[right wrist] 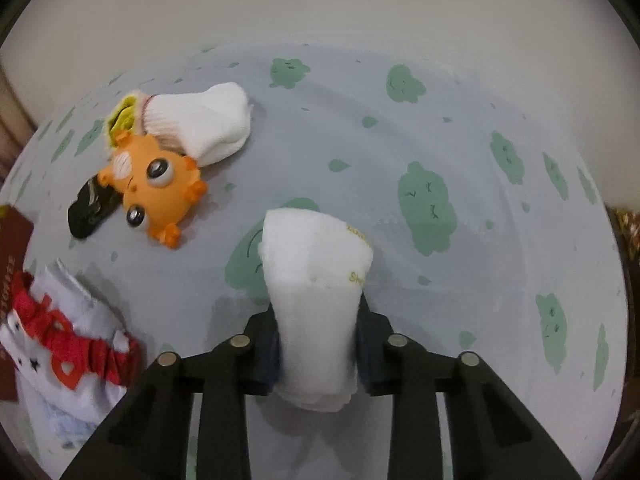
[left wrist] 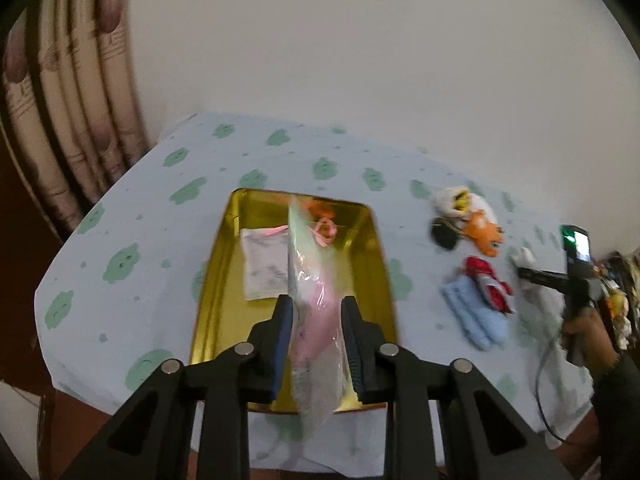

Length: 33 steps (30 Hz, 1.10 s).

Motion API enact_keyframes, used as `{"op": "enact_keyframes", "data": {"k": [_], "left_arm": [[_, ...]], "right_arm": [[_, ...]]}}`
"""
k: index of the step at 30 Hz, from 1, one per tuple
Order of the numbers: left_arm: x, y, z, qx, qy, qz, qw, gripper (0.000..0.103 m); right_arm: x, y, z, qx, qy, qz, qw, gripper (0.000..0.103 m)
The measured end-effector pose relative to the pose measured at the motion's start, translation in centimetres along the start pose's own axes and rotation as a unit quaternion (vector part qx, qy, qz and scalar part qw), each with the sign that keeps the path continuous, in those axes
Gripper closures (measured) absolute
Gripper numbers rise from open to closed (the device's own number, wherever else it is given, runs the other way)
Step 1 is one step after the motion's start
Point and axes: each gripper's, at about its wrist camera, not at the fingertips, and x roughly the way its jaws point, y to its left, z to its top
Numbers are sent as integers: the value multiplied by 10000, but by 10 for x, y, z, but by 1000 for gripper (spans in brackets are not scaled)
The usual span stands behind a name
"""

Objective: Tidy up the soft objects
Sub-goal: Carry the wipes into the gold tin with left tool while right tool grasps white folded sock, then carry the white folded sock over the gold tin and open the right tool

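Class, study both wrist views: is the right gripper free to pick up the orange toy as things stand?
Probably not yet. The right gripper is shut on a folded white sock, so its jaws are occupied. The orange toy lies uncovered on the tablecloth ahead-left, with open cloth between.

Left cam looks down along its tool at the tin; right cam sits closer over the surface. Both catch the orange toy.

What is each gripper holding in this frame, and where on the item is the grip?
The left gripper pinches a clear plastic bag with pink contents at its lower middle. The right gripper clamps a folded white sock around its lower half.
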Motion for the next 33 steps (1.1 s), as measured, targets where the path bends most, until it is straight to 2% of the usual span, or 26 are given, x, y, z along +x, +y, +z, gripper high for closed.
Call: {"op": "enact_keyframes", "data": {"k": [3, 6, 11, 15, 19, 23, 25, 29, 31, 33], "left_arm": [[14, 7, 2, -38, -51, 219, 9997, 78], [21, 13, 0, -267, -38, 173, 9995, 78], [0, 10, -10, -434, -365, 138, 9983, 78], [-15, 3, -22, -413, -466, 212, 9978, 77], [-22, 3, -42, -604, -455, 286, 9967, 69], [-22, 9, -60, -662, -446, 679, 9945, 68], [-20, 14, -67, -649, -413, 1008, 9919, 68], [-23, 26, -71, -780, -507, 1027, 9903, 65], [-26, 31, -73, -840, -595, 949, 9902, 63], [-28, 35, -74, -868, -662, 893, 9900, 62]], "right_arm": [[-4, -6, -4, 52, -36, 78, 9999, 79], [-10, -15, -8, 200, -4, 261, 9995, 79], [-42, -15, -15, 328, -241, 542, 9977, 79], [-78, 11, -13, 266, -502, 960, 9938, 79], [-109, 67, -9, -70, -652, 1582, 9852, 79], [-132, 152, -5, -565, -604, 2385, 9676, 79], [-137, 199, -3, -840, -499, 2733, 9569, 79], [-122, 275, 8, -1291, -365, 2831, 9496, 79], [-107, 300, 17, -1358, -220, 2830, 9492, 79], [-91, 323, 24, -1516, -153, 2655, 9520, 79]]}}
